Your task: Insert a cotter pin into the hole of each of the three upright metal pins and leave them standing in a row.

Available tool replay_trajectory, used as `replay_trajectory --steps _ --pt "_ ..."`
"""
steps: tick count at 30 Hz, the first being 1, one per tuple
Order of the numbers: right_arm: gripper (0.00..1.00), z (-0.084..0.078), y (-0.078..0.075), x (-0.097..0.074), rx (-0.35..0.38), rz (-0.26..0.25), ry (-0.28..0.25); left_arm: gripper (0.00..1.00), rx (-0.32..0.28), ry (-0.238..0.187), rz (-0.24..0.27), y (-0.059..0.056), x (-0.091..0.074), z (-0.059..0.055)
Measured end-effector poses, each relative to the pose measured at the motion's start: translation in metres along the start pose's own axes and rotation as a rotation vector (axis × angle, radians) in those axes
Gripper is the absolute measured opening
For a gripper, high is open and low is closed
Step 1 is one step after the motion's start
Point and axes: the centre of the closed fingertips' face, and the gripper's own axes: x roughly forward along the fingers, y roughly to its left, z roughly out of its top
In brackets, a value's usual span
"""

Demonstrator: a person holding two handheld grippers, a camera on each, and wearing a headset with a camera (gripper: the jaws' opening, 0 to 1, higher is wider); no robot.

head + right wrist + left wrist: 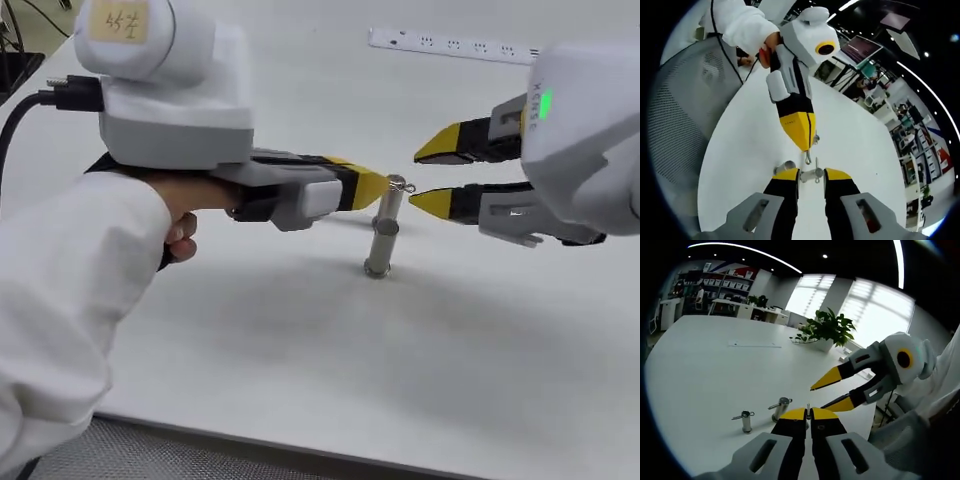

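White table (300,380) runs across the whole bench, in a bright office with windows and a plant (827,329) behind. The left gripper (372,186) comes in from 9 o'clock in the head view, its jaws pressed together on a cotter pin (401,185), whose thin wire sticks out past the yellow tips. It is held level, at the height of the top of the pin (384,232), probably so that the wire lines up with the cross hole. The pin stands upright on the table, at 6 o'clock from the cotter pin. The right gripper (420,180) reaches in from 3 o'clock with its jaws apart, one tip above and one below the pin's head, likely ready to steady the pin or take the wire's far end. In its own view the pin lies between the spread jaws, and I cannot tell whether either jaw touches it. The hole itself is too small to make out, so I cannot tell whether the wire has entered it. Two other pins (746,420) stand well apart from this one in the left gripper view, each apparently with a wire through its top. The nearer one looks tilted, but the fisheye may be bending it. A power strip (450,45) lies at 12 o'clock, cut off behind the right gripper.
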Motion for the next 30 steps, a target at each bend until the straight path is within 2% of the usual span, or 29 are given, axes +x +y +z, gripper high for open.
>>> replay_trajectory --steps 6,7,8,12,18,20,22,23,24,27,30 --pt "0.15 -0.008 0.002 0.000 0.106 0.059 -0.014 0.00 0.024 0.001 -0.003 0.003 -0.002 0.000" --pt "0.15 -0.008 0.001 0.000 0.108 0.056 -0.019 0.00 0.055 0.000 -0.005 0.004 -0.003 0.001" --pt "0.15 -0.008 0.001 0.000 0.113 0.060 -0.020 0.00 0.058 0.001 -0.007 0.003 -0.003 0.000" --pt "0.15 -0.010 0.005 -0.001 0.178 0.108 -0.033 0.00 0.124 -0.002 -0.030 -0.002 -0.005 0.000" --pt "0.16 -0.005 0.011 -0.002 0.304 0.192 -0.094 0.00 0.226 -0.004 -0.072 -0.011 -0.006 -0.001" --pt "0.15 -0.001 0.011 -0.004 0.341 0.221 -0.121 0.00 0.306 -0.012 -0.094 -0.016 -0.006 0.001" --pt "0.14 -0.002 0.013 -0.003 0.373 0.252 -0.137 0.00 0.307 -0.009 -0.101 -0.021 -0.006 0.000" --pt "0.13 0.000 0.014 -0.004 0.379 0.260 -0.142 0.00 0.314 -0.010 -0.106 -0.022 -0.006 0.000" --pt "0.12 0.005 0.021 -0.006 0.385 0.291 -0.154 0.00 0.338 -0.016 -0.113 -0.024 -0.006 0.001" --pt "0.10 0.009 0.023 -0.006 0.411 0.306 -0.165 0.00 0.367 -0.015 -0.132 -0.029 -0.006 0.001" --pt "0.10 0.012 0.025 -0.006 0.406 0.322 -0.175 0.00 0.383 -0.008 -0.147 -0.032 -0.006 -0.001"
